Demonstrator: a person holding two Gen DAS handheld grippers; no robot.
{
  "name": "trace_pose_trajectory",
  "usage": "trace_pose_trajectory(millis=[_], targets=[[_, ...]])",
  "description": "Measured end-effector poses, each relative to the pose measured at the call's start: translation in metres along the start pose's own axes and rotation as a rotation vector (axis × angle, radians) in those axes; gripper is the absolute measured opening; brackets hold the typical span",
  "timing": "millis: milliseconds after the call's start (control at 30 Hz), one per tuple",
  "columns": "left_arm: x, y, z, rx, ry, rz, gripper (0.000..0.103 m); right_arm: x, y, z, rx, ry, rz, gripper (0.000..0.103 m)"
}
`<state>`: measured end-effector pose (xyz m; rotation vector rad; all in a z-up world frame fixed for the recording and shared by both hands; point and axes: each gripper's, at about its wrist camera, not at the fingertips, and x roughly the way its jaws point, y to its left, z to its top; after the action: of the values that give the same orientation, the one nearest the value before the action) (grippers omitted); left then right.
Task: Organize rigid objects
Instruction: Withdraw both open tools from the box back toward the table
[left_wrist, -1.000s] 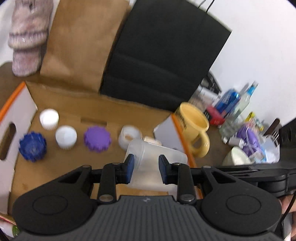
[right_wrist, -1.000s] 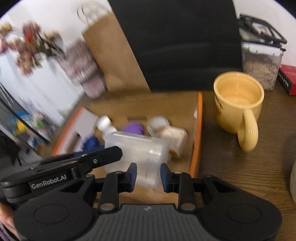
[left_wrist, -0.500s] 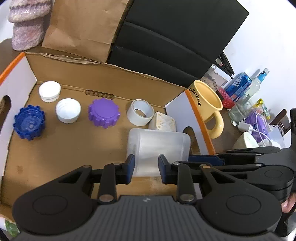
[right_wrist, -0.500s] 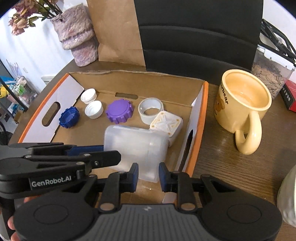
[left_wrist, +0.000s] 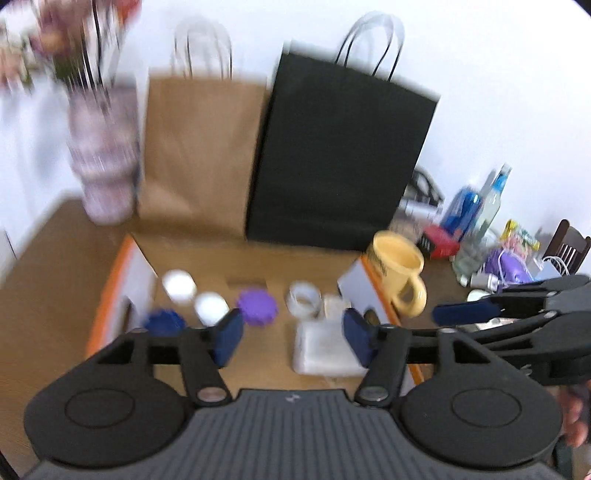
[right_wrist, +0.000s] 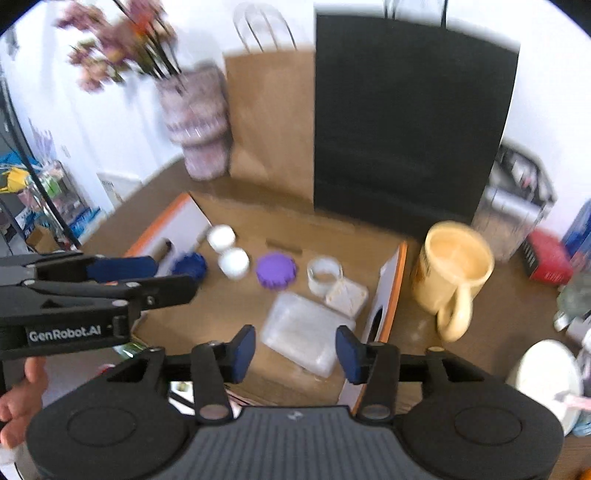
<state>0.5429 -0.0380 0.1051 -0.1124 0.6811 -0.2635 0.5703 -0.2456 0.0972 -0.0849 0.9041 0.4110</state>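
Observation:
A clear plastic container (right_wrist: 304, 332) lies flat in the shallow cardboard tray (right_wrist: 236, 206), near its right wall; it also shows in the left wrist view (left_wrist: 323, 349). Behind it in a row lie a blue cap (right_wrist: 190, 266), two white caps (right_wrist: 232, 262), a purple cap (right_wrist: 276, 270), a clear tape ring (right_wrist: 324, 275) and a cream square piece (right_wrist: 347, 297). My left gripper (left_wrist: 293, 338) is open, raised above the tray. My right gripper (right_wrist: 295, 350) is open, raised above the container. Neither holds anything.
A yellow mug (right_wrist: 448, 273) stands on the wooden table right of the tray. A brown paper bag (right_wrist: 273, 122), a black bag (right_wrist: 406, 122) and a vase with flowers (right_wrist: 195, 122) stand behind. Bottles and clutter (left_wrist: 480, 221) crowd the far right; a white bowl (right_wrist: 546, 380) sits near right.
Both grippers opened and let go of the clear container, which now lies in the tray. Both have pulled up and back, so the tray looks smaller.

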Motion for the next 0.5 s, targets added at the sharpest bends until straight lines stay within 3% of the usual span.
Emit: trace_pose_trajectory(millis=[167,300,400,500], targets=[[-0.074,-0.011,-0.003,0.08,-0.187,0.066,0.086,-0.075,0.032,-0.005,-0.048,-0.191,-0.036,0.068],[-0.119,-0.018,-0.019,0.102,-0.31,0.127,0.098,-0.125,0.056,-0.036,-0.122,-0.446,-0.109,0.088],[-0.142,-0.022,-0.031,0.109,-0.378,0.142,0.099,-0.149,0.065,-0.062,-0.133,-0.606,-0.159,0.091],[-0.165,-0.023,-0.045,0.106,-0.456,0.159,0.101,-0.162,0.066,-0.085,-0.073,-0.7,-0.15,0.093]])
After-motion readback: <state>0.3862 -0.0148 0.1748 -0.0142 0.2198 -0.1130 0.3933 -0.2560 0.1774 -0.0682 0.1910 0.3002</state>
